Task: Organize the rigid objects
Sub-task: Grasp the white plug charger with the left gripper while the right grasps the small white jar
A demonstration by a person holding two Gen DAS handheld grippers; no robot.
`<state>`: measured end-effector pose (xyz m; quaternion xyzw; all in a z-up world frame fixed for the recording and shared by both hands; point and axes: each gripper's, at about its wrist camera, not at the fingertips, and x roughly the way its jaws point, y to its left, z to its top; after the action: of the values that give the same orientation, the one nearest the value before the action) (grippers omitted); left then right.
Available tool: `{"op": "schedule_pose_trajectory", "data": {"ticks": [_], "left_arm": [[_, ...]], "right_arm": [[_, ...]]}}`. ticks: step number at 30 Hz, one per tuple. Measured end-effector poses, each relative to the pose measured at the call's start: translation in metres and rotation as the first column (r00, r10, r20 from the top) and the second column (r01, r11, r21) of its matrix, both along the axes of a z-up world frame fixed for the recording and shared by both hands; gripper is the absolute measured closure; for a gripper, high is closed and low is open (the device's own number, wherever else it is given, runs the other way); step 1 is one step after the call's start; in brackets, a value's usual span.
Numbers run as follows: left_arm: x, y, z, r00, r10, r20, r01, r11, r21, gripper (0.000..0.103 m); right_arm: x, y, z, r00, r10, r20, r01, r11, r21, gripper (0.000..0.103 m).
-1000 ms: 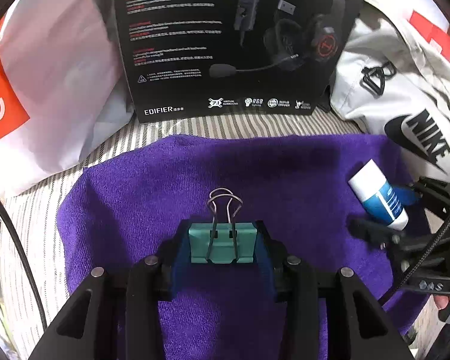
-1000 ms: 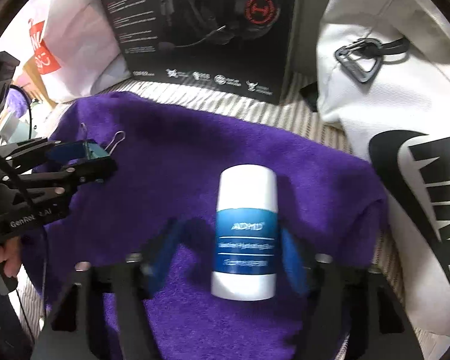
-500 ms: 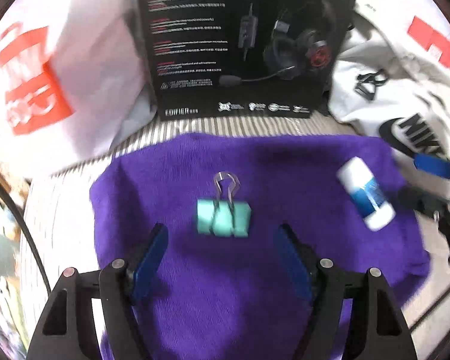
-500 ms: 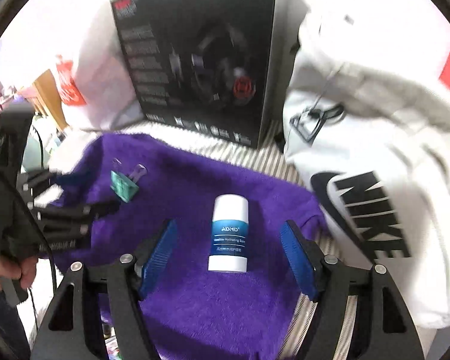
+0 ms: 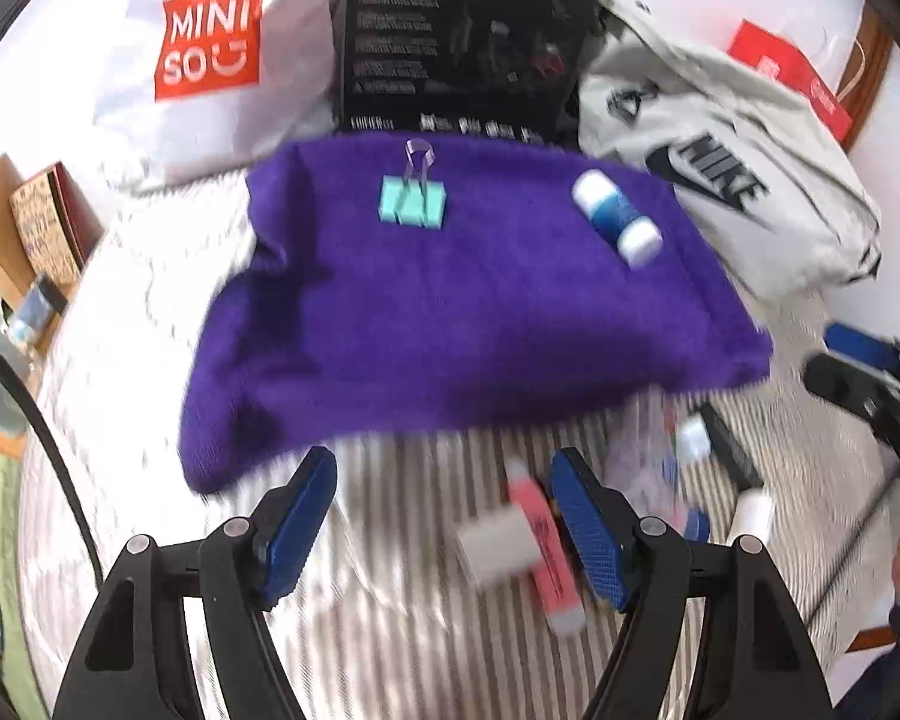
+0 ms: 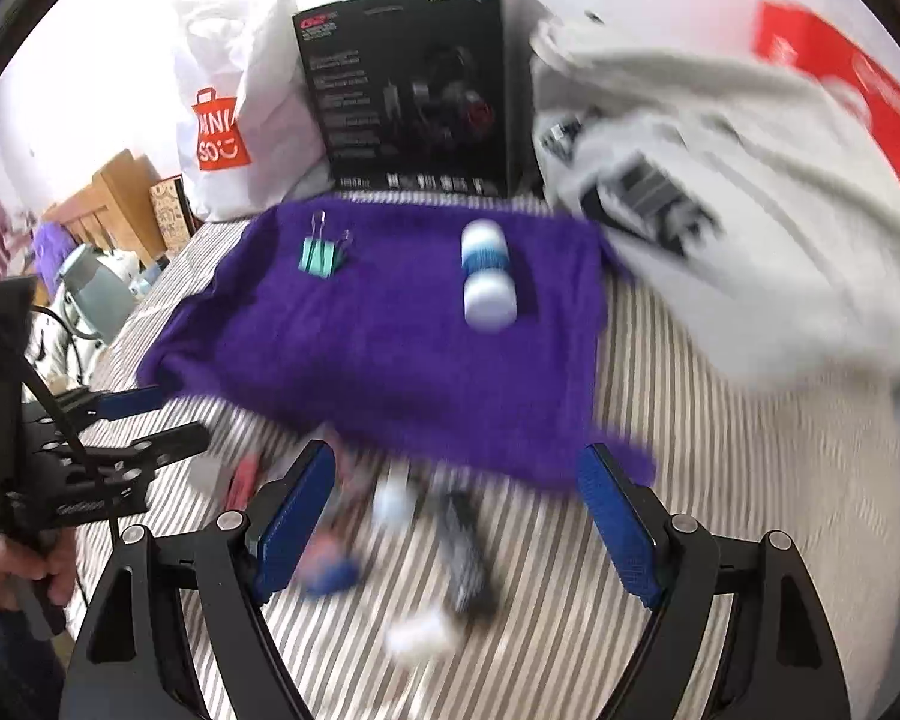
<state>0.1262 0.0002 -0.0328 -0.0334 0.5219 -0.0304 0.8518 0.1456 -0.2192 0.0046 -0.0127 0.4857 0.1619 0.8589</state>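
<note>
A teal binder clip (image 5: 413,204) (image 6: 325,256) and a white-and-blue tube (image 5: 617,219) (image 6: 487,276) lie apart on a purple towel (image 5: 450,324) (image 6: 402,348). Both grippers hang back from the towel's near edge over the striped sheet. My left gripper (image 5: 444,516) is open, with nothing between its blue pads. My right gripper (image 6: 456,516) is open too and holds nothing. Several small blurred items lie on the stripes near the fingers: a pink-and-white stick (image 5: 540,534), a white block (image 5: 498,546), a dark bar (image 6: 465,552).
A black headset box (image 5: 462,42) (image 6: 414,90) stands behind the towel. A white Miniso bag (image 5: 210,36) sits at the back left, a grey Nike bag (image 5: 726,180) (image 6: 720,192) at the right. A hand (image 6: 12,576) holds the left gripper's handle.
Both grippers let go, the left of the clip and the right of the tube, opened and pulled back toward the near side. Loose items on the striped sheet came into view.
</note>
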Motion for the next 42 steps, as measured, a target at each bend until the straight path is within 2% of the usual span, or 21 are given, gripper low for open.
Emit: {"op": "schedule_pose_trajectory", "data": {"ticks": [4, 6, 8, 10, 13, 19, 20, 21, 23, 24, 28, 32, 33, 35, 36, 37, 42], "left_arm": [[-0.014, -0.008, -0.021, 0.999, -0.021, -0.029, 0.022, 1.000, 0.022, 0.030], [-0.016, -0.007, -0.027, 1.000, -0.007, -0.026, 0.009, 0.998, 0.061, 0.027], [-0.021, 0.003, -0.027, 1.000, 0.012, -0.020, -0.011, 0.999, 0.044, 0.027], [-0.028, 0.012, -0.029, 0.999, 0.032, -0.018, -0.031, 0.997, 0.064, 0.027], [-0.035, 0.017, -0.032, 0.999, 0.022, -0.025, -0.019, 0.994, 0.103, 0.029], [-0.033, 0.009, -0.033, 0.998, -0.060, 0.022, 0.058, 0.993, 0.099, 0.030], [-0.030, 0.007, -0.034, 0.997, -0.071, 0.026, 0.068, 0.992, 0.106, 0.031], [-0.030, 0.006, -0.034, 0.996, -0.086, 0.033, 0.082, 0.991, 0.107, 0.039], [-0.028, 0.004, -0.033, 0.993, -0.110, 0.043, 0.105, 0.989, 0.108, 0.047], [-0.029, 0.003, -0.032, 0.992, -0.122, 0.046, 0.116, 0.987, 0.108, 0.057], [-0.033, -0.001, -0.030, 0.989, -0.141, 0.051, 0.134, 0.984, 0.122, 0.058], [-0.036, 0.000, -0.031, 0.989, -0.132, 0.064, 0.124, 0.986, 0.111, 0.058], [-0.035, 0.001, -0.032, 0.989, -0.131, 0.065, 0.123, 0.987, 0.107, 0.058], [-0.036, 0.000, -0.032, 0.989, -0.132, 0.068, 0.124, 0.986, 0.108, 0.058], [-0.036, 0.001, -0.032, 0.989, -0.131, 0.069, 0.123, 0.987, 0.107, 0.058], [-0.037, 0.001, -0.032, 0.989, -0.132, 0.071, 0.124, 0.987, 0.107, 0.058], [-0.036, 0.001, -0.032, 0.989, -0.131, 0.071, 0.123, 0.987, 0.104, 0.058]], "right_arm": [[-0.039, -0.010, -0.010, 0.999, -0.042, -0.022, 0.042, 0.999, 0.026, 0.020], [-0.054, -0.014, -0.012, 0.998, -0.062, -0.029, 0.063, 0.997, 0.050, 0.020], [-0.063, -0.015, -0.012, 0.998, -0.060, -0.028, 0.062, 0.996, 0.071, 0.020], [-0.070, -0.016, -0.013, 0.998, -0.062, -0.029, 0.064, 0.995, 0.079, 0.020], [-0.075, -0.016, -0.013, 0.998, -0.061, -0.026, 0.063, 0.995, 0.083, 0.020], [-0.067, -0.015, -0.027, 0.997, -0.061, -0.046, 0.065, 0.995, 0.075, 0.020], [-0.066, -0.016, -0.031, 0.997, -0.062, -0.049, 0.066, 0.996, 0.067, 0.020], [-0.065, -0.017, -0.034, 0.997, -0.063, -0.047, 0.066, 0.996, 0.058, 0.020], [-0.063, -0.021, -0.040, 0.996, -0.070, -0.055, 0.072, 0.996, 0.046, 0.020], [-0.061, -0.023, -0.042, 0.996, -0.073, -0.057, 0.076, 0.996, 0.047, 0.020], [-0.060, -0.026, -0.050, 0.996, -0.062, -0.066, 0.065, 0.997, 0.044, 0.020], [-0.063, -0.012, -0.059, 0.998, 0.012, -0.055, -0.012, 1.000, 0.003, 0.021], [-0.063, -0.009, -0.062, 0.998, 0.025, -0.053, -0.026, 1.000, -0.014, 0.023], [-0.063, -0.001, -0.071, 0.997, 0.046, -0.054, -0.050, 0.996, -0.072, 0.035], [-0.063, 0.001, -0.074, 0.997, 0.054, -0.058, -0.059, 0.995, -0.083, 0.046], [-0.063, 0.002, -0.075, 0.997, 0.057, -0.056, -0.061, 0.994, -0.089, 0.049], [-0.056, 0.003, -0.073, 0.997, 0.057, -0.043, -0.059, 0.997, -0.045, 0.068]]}}
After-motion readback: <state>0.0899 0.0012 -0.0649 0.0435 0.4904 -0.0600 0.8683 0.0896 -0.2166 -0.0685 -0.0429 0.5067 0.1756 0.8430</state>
